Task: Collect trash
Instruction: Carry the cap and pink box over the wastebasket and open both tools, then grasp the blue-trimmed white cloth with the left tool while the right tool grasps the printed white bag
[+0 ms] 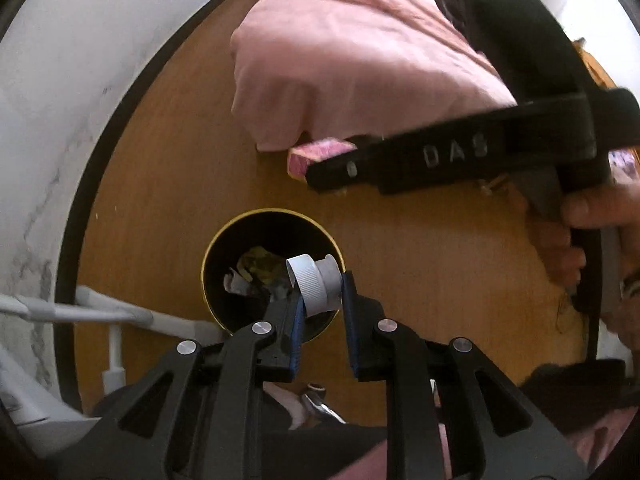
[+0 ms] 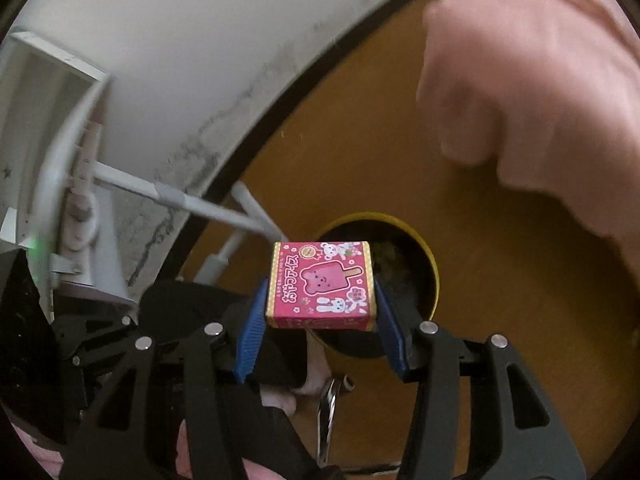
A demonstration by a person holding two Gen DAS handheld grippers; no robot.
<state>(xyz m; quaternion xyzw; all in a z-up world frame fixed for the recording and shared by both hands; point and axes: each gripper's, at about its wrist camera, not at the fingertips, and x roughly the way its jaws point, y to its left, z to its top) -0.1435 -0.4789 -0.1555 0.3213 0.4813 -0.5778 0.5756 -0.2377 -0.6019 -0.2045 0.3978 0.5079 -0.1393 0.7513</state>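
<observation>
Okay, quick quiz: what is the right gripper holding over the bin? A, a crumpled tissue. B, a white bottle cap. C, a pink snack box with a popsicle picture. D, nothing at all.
C: in the right wrist view the right gripper has its blue fingers pressed on both sides of a pink snack box printed with a popsicle, above the yellow-rimmed bin.

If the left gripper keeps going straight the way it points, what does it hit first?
Probably the bin: the left gripper, shut on a white cap, points down into its mouth, at the trash inside. Depth is unclear.
</observation>
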